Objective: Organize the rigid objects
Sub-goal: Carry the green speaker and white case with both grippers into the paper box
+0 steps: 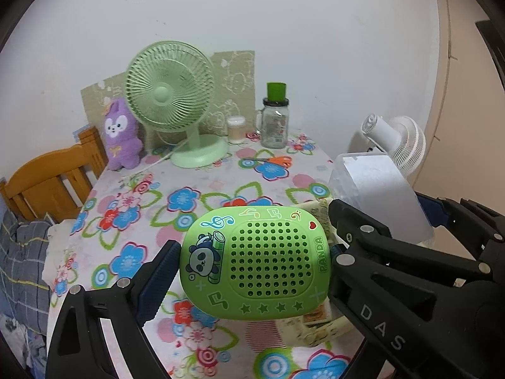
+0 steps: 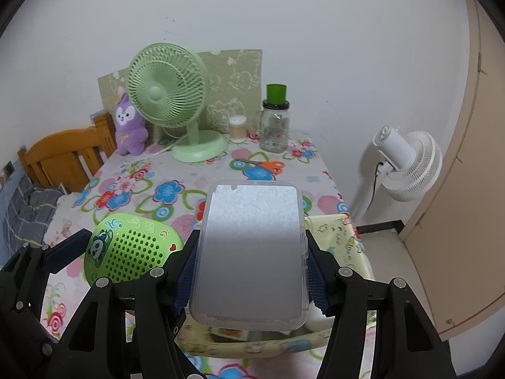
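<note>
The left hand-held gripper (image 1: 252, 271) stands spread wide, and its two blue ribbed pads press on the short ends of a bright green rounded plastic case with a panda picture and a grid of small holes (image 1: 262, 262). The case hangs tilted above the flower-patterned surface (image 1: 176, 195), lifted clear of it.

Just beside it, on its right, the right hand-held gripper (image 2: 252, 271) is about half closed and clamps a clear rectangular plastic box with a frosted lid (image 2: 252, 252) by its long sides. That box is also held up off the surface, its lid facing the camera.

Below and just behind both held things lies a pale yellow fabric basket with small printed figures (image 2: 341, 233); its rim shows to the right of the clear box and under it.

Beyond the fingertips, at the far edge by the wall, stand a mint green desk fan (image 1: 170, 94), a purple plush toy (image 1: 121, 135) to its left, and a small lidded pot (image 1: 236, 129) and a glass jar with a green cap (image 1: 275, 120) to its right. Orange-handled scissors (image 2: 268, 165) lie flat in front of the jar. A white floor fan (image 2: 407, 164) stands off the surface, far right.
</note>
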`<action>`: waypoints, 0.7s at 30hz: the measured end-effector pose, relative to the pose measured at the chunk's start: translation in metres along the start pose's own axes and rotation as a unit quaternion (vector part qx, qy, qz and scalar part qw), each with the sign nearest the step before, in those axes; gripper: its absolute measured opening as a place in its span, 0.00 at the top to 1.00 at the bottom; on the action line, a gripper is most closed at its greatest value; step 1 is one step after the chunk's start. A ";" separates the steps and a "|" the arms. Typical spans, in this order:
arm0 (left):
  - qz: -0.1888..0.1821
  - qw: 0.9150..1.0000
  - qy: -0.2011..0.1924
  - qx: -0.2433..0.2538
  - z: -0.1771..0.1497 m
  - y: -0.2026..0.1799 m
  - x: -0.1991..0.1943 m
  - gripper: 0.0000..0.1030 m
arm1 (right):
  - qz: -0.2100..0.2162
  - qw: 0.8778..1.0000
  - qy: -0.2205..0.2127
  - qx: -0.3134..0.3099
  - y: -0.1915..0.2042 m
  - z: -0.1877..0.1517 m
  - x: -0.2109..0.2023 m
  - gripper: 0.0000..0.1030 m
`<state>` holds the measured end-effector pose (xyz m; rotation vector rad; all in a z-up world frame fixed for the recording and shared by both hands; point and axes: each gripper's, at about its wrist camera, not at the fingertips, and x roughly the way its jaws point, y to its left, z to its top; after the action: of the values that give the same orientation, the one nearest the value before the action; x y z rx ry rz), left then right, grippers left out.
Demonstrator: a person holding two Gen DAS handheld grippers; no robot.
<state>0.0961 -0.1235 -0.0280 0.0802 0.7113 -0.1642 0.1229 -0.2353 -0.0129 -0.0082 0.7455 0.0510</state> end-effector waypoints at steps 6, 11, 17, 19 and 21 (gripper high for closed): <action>-0.006 1.000 0.012 0.007 -0.002 -0.016 0.020 0.08 | 0.000 1.000 0.019 0.007 -0.018 -0.005 0.018 0.39; -0.003 1.000 0.024 0.007 -0.005 -0.023 0.036 0.08 | 0.000 0.999 0.032 0.008 -0.027 -0.010 0.035 0.39; 0.002 0.999 0.039 0.015 -0.010 -0.032 0.052 0.08 | 0.001 0.998 0.055 0.019 -0.039 -0.017 0.056 0.39; 0.002 0.999 0.046 0.018 -0.013 -0.035 0.057 0.08 | 0.002 0.998 0.063 0.021 -0.041 -0.020 0.062 0.39; 0.006 0.998 0.050 0.025 -0.015 -0.038 0.061 0.08 | 0.003 0.997 0.070 0.022 -0.043 -0.023 0.067 0.39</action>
<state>0.1251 -0.1669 -0.0798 0.1404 0.8061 -0.1667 0.1589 -0.2760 -0.0761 0.0322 0.8873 0.0399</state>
